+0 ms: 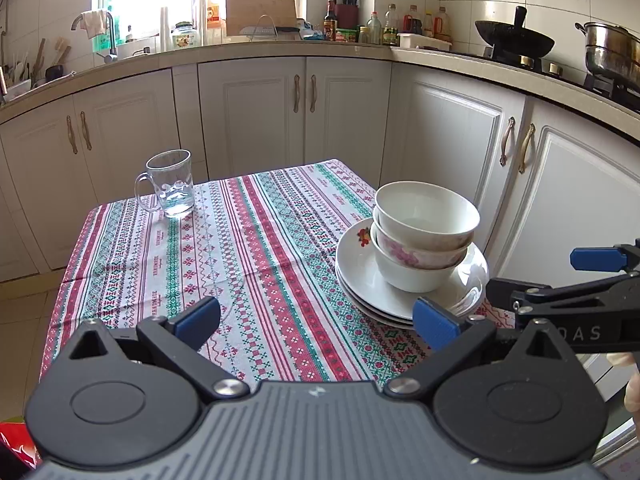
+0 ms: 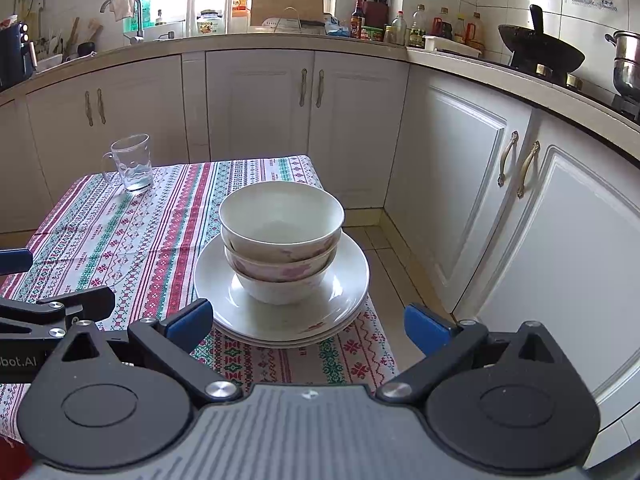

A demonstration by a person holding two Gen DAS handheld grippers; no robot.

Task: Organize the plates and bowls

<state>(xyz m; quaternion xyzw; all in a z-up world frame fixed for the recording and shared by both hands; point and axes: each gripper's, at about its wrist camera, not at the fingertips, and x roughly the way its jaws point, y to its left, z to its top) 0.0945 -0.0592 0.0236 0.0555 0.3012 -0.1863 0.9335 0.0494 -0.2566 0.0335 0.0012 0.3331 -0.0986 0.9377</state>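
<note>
The left gripper (image 1: 316,320) is held level above the tablecloth (image 1: 240,248), fingers spread, nothing gripped. The stacked bowls (image 2: 280,240) are nested on plates (image 2: 280,312) before the right gripper (image 2: 308,328), likewise spread.

Glass mug (image 1: 169,184): clear, handled, upright near the far left corner of the table; looks empty.
Tablecloth (image 1: 248,248): red, green and white patterned stripes, covers the table (image 2: 120,236), hangs over the edges.
Cabinets (image 1: 256,116): white panelled doors, curved brass-toned handles.
Tap (image 1: 105,28): cloth draped over its neck.
Wok (image 1: 514,38): black, on the stove, right.
Steel pot (image 1: 610,48): beside the wok, far right.
Knife block (image 1: 346,10): dark red, bottles just beside it.
Cutting board (image 1: 261,12): propped against the window.
</note>
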